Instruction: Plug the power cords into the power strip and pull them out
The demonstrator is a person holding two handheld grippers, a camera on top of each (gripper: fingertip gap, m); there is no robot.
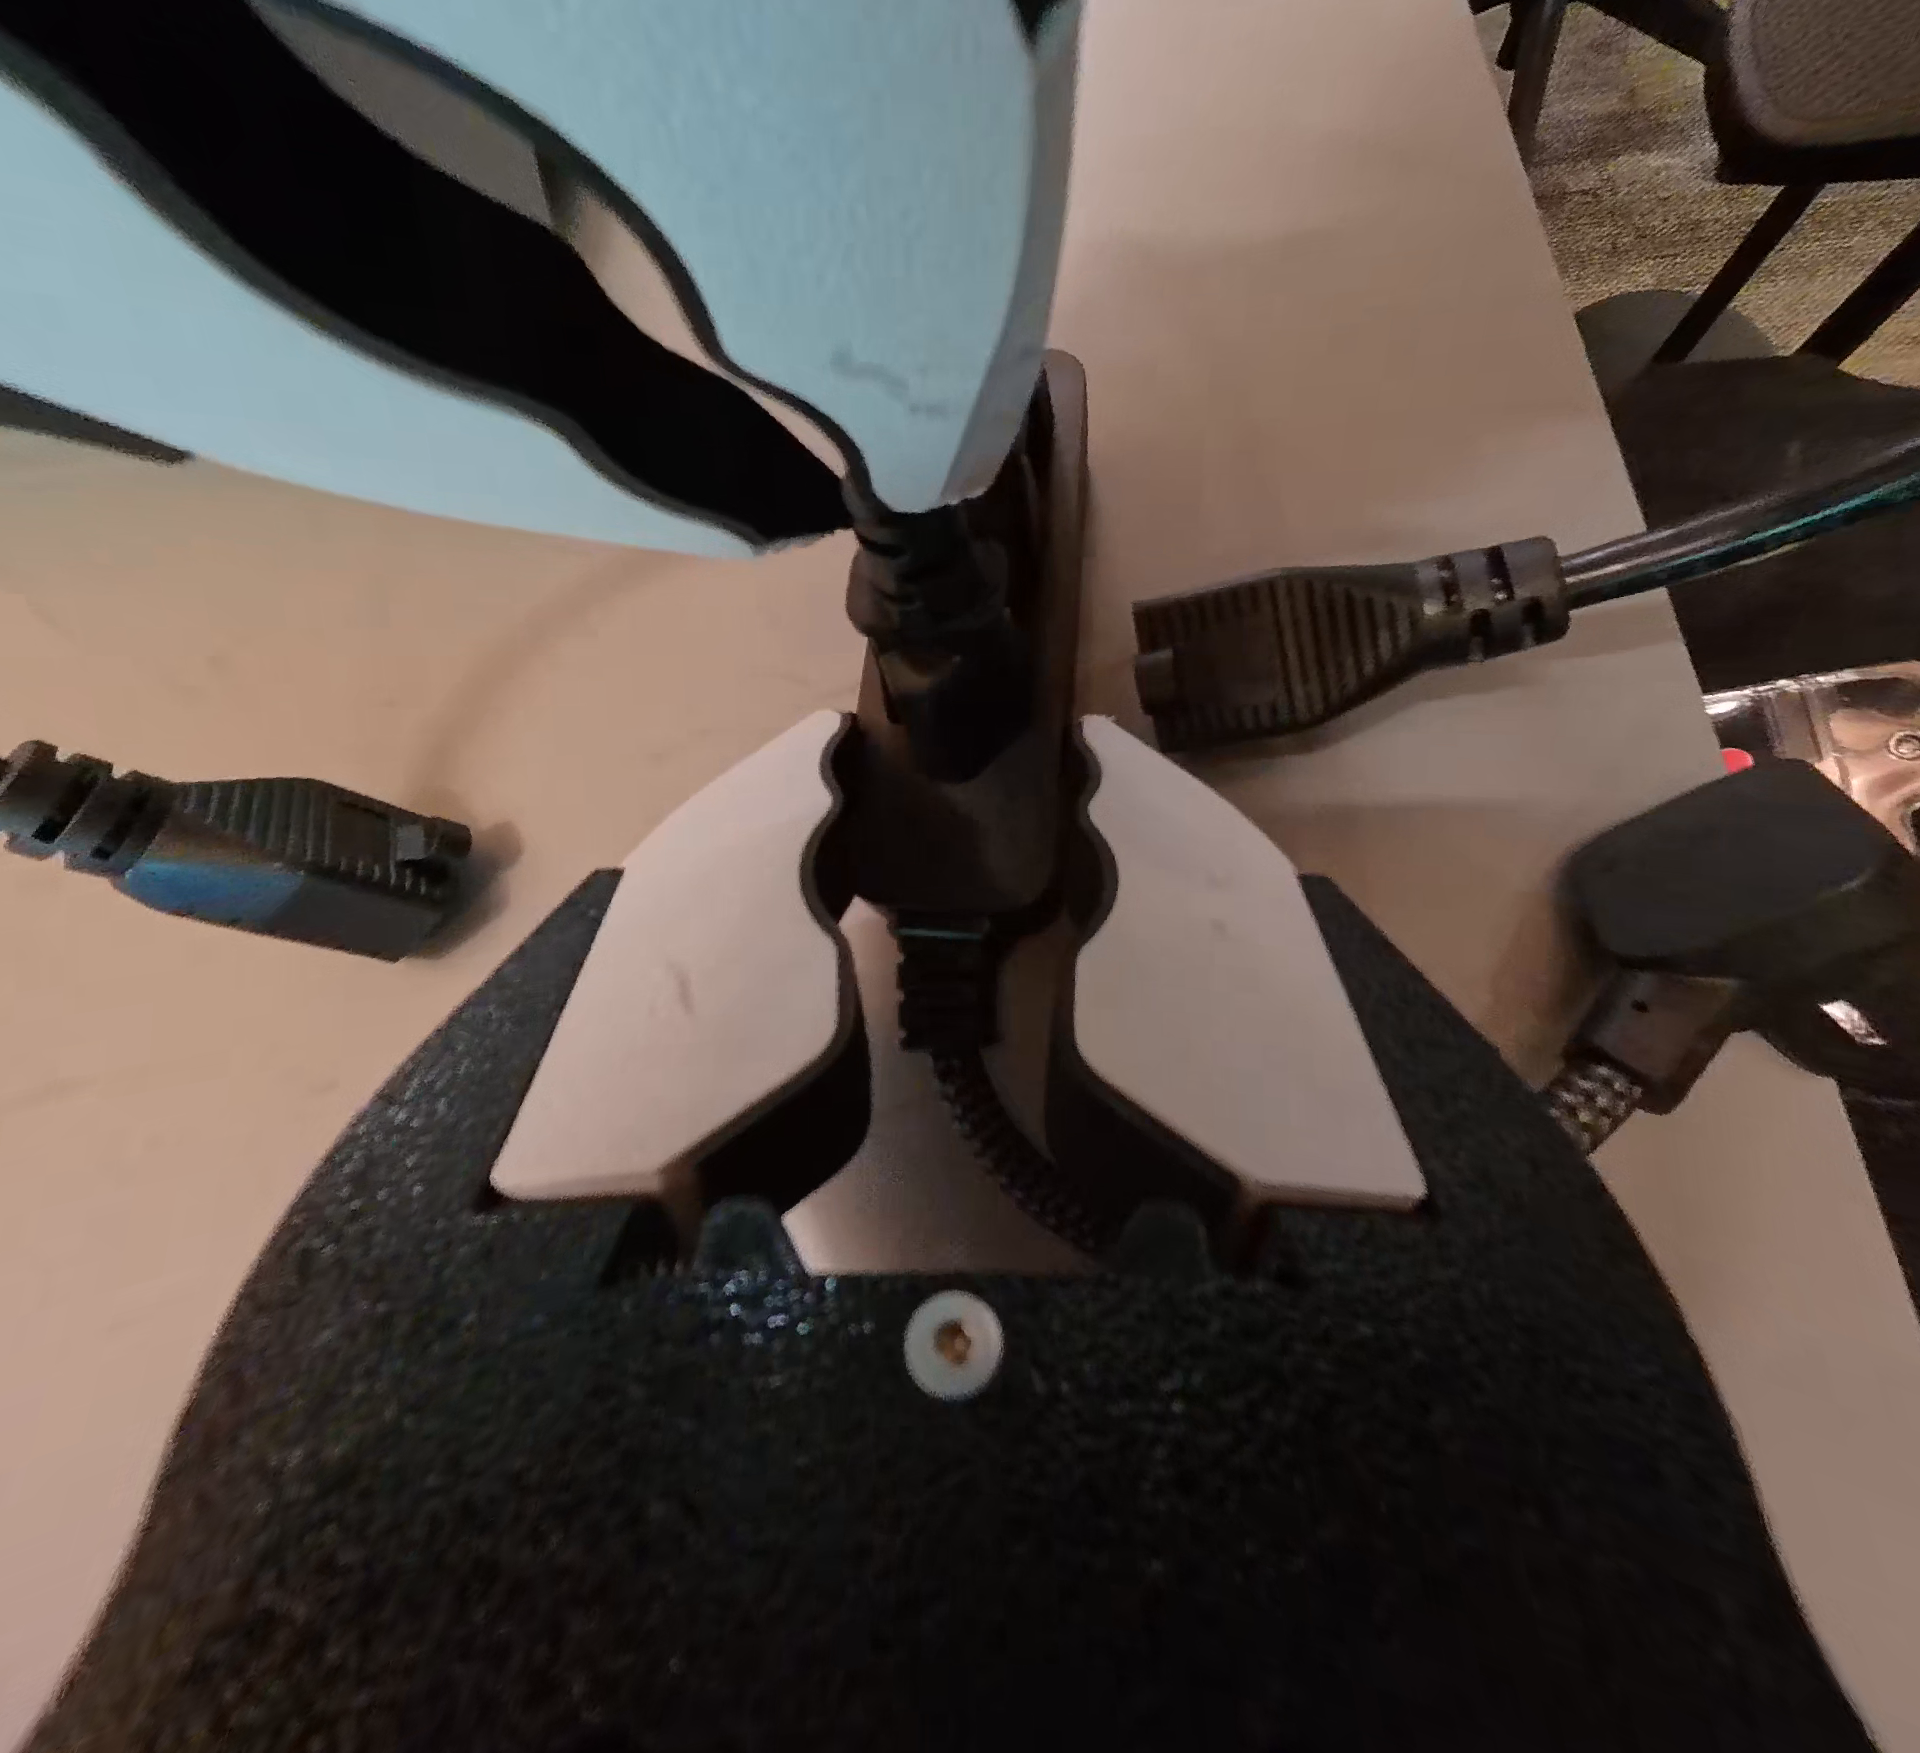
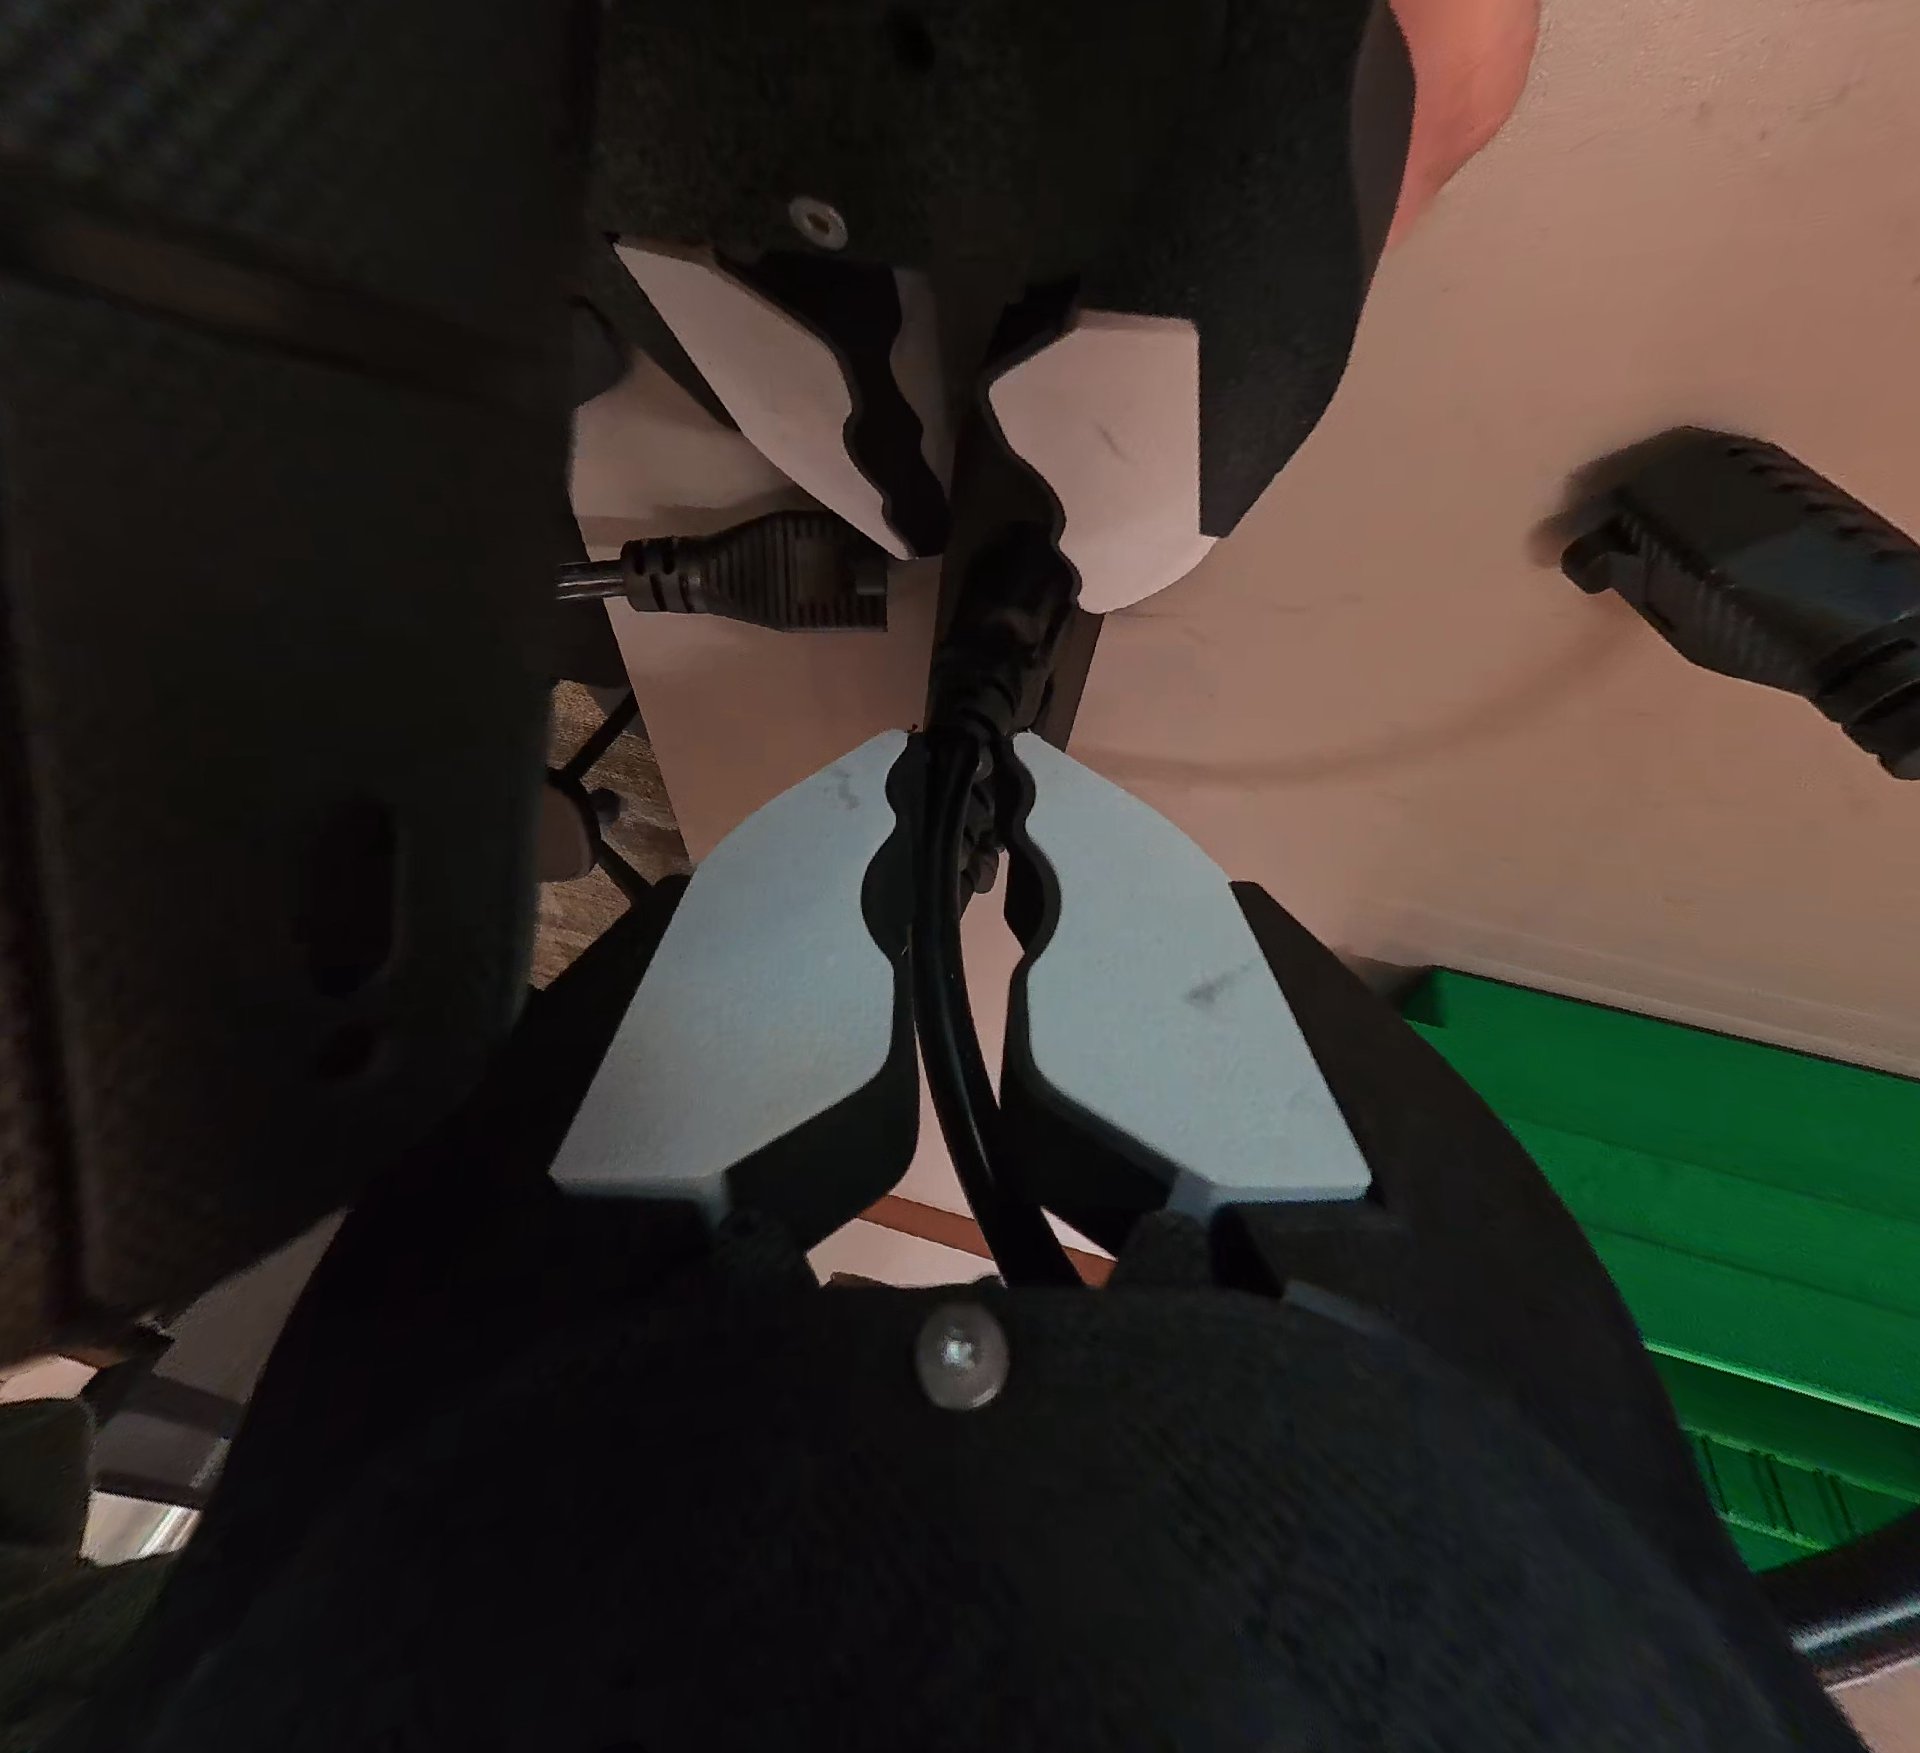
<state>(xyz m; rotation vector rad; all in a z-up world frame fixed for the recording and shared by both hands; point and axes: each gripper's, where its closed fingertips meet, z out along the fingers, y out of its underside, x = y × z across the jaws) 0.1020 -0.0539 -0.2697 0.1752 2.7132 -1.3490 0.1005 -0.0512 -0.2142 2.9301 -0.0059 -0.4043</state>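
Table (image 1: pixel 1299 249), pale and wide, lay under both claws, which met tip to tip over it. Left gripper (image 1: pixel 961 768) had its white jaws closed tight on the end of the dark, narrow power strip (image 1: pixel 1065 498), whose braided lead ran back between them. Right gripper (image 2: pixel 961 768), with pale blue jaws, was pinched nearly closed on a black power cord (image 2: pixel 951 1028) just behind its plug (image 2: pixel 1003 623), and that plug sat at the strip straight ahead of both claws. Whether it was fully seated could not be told, so the job looked mid-cycle: one cord at the strip, others waiting. Loose plugs counted two: one (image 1: pixel 301 846) left of the left claw, one (image 1: pixel 1320 643) right of it, both lying off the strip. One bulkier black plug (image 1: pixel 1725 914) lay farther right at the table edge.
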